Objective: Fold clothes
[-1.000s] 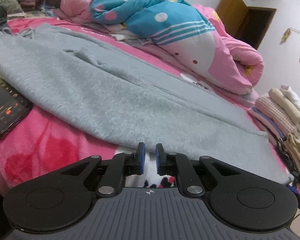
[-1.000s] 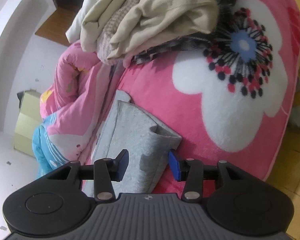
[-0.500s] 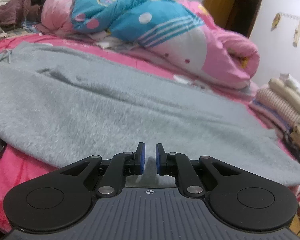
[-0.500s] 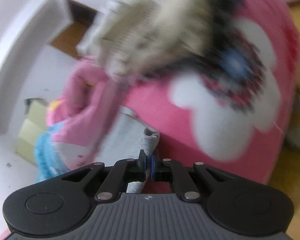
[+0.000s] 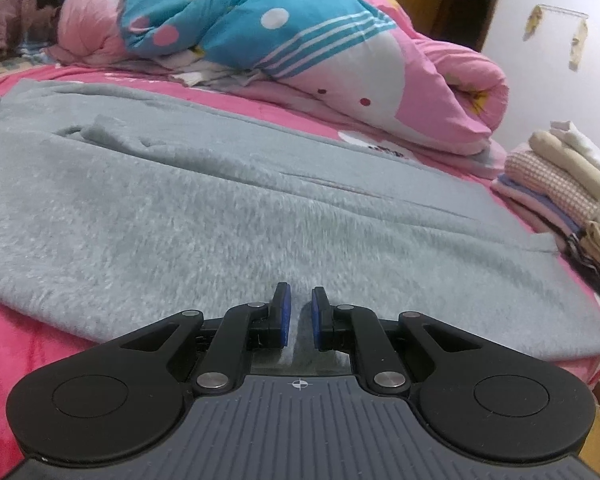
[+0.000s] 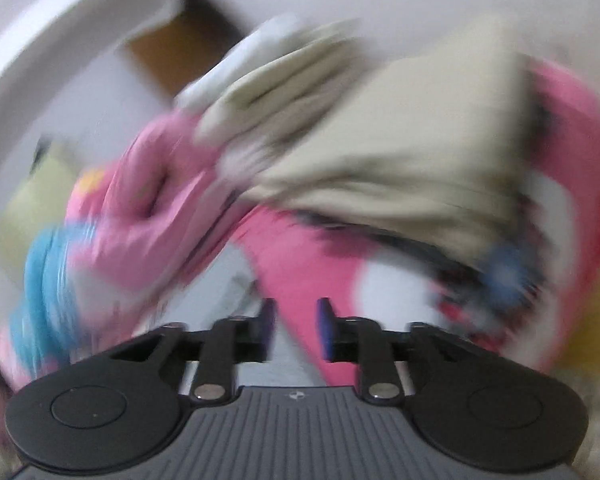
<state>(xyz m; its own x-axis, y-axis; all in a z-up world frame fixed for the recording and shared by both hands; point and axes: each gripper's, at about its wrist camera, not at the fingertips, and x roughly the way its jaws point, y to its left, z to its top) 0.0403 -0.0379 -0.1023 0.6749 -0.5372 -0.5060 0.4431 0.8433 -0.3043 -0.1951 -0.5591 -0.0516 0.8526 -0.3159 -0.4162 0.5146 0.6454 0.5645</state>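
Note:
A large grey fleece garment (image 5: 228, 216) lies spread flat across the pink bed (image 5: 16, 344) in the left wrist view. My left gripper (image 5: 299, 312) hovers low over its near edge, its blue pads a narrow gap apart, with grey cloth showing below the gap. The right wrist view is heavily blurred by motion. In it my right gripper (image 6: 297, 328) stands open, with nothing clearly between the fingers. A strip of the grey garment (image 6: 236, 292) runs under and just left of it, on the pink flowered blanket (image 6: 300, 264).
A rolled pink and blue quilt (image 5: 300, 40) lies along the back of the bed. A stack of folded clothes (image 5: 560, 176) sits at the bed's right end and fills the upper right wrist view as beige folded clothes (image 6: 400, 152). A brown door (image 5: 444, 0) stands behind.
My right gripper, shut on the grey garment's corner half a second ago, has opened and swung fast. My left gripper has moved forward over the garment's edge; the phone has left its view.

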